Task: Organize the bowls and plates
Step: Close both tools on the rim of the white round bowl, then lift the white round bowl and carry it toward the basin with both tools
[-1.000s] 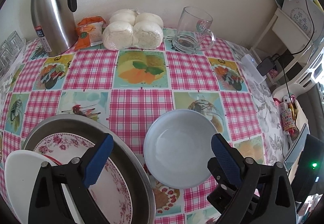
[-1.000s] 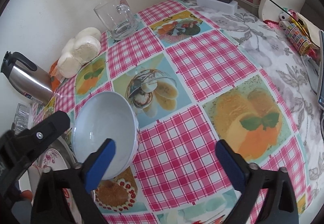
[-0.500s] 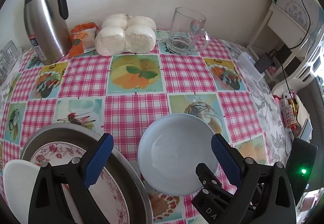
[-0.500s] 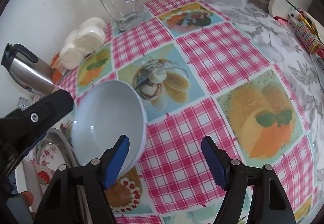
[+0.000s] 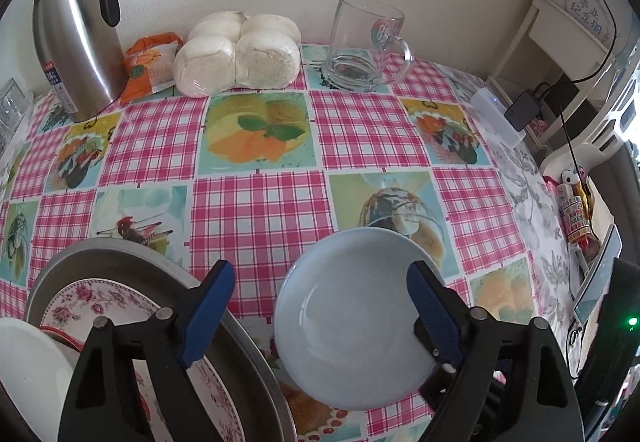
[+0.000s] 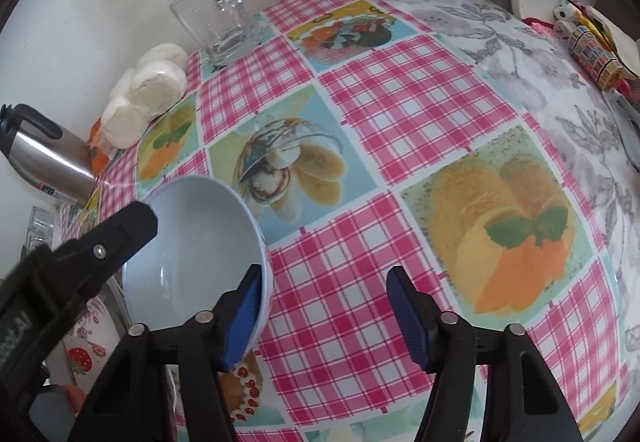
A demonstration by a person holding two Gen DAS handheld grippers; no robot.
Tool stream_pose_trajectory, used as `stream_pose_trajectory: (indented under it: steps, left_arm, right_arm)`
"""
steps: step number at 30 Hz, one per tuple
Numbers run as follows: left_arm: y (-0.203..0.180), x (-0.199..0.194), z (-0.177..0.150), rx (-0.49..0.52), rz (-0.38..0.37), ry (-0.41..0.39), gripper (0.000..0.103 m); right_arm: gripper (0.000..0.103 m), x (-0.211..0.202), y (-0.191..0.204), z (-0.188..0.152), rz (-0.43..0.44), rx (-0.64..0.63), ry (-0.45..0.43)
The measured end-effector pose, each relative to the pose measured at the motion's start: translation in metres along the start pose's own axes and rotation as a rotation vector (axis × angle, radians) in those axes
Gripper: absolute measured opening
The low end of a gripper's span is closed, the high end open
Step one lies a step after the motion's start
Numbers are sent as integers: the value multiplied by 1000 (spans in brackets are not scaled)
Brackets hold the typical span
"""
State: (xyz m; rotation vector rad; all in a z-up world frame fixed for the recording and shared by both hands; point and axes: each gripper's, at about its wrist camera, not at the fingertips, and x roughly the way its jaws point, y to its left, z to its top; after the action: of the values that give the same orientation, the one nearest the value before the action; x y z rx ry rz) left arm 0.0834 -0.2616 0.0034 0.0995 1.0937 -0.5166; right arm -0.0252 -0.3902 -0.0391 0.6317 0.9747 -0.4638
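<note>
A light blue bowl (image 5: 352, 318) (image 6: 192, 254) rests on the checked tablecloth beside a round steel tray (image 5: 248, 342). The tray holds a floral plate (image 5: 100, 302) and a white dish (image 5: 24, 362). My left gripper (image 5: 320, 310) hovers over the gap between tray and bowl, jaws closing. Its right finger (image 5: 432, 314) overlaps the bowl's right side and its left one lies over the tray rim; neither pad presses anything. My right gripper (image 6: 324, 314) is also closing. Its left finger (image 6: 244, 306) lies at the bowl's near rim, while the right one stays clear over the cloth.
Along the back wall stand a steel kettle (image 5: 76, 34), an orange packet (image 5: 150, 62), wrapped white buns (image 5: 240, 54) and a glass mug (image 5: 364, 46). A white power strip with a charger (image 5: 496, 118) and some clutter line the table's right edge.
Both pairs of jaws have narrowed, the right gripper's more. Its left finger has come in against the bowl's rim. The bowl and tray stay where they were.
</note>
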Motion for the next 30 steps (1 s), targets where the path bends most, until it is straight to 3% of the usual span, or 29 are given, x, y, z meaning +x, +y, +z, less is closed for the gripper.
stream_pose_trajectory:
  steps: [7, 9, 23, 28, 30]
  left_arm:
    - [-1, 12, -5, 12, -15, 40, 54]
    - [0, 17, -7, 9, -17, 52, 50]
    - [-1, 28, -13, 29, 5, 79, 49]
    - [-2, 30, -14, 36, -22, 78, 32]
    - [-6, 32, -16, 60, -18, 84, 27]
  right_arm:
    - [61, -2, -4, 0, -2, 19, -6]
    - [61, -1, -4, 0, -1, 24, -3]
    - [61, 8, -9, -3, -24, 28, 18]
    - [61, 8, -8, -3, -27, 19, 15]
    - [52, 8, -8, -3, -15, 20, 15]
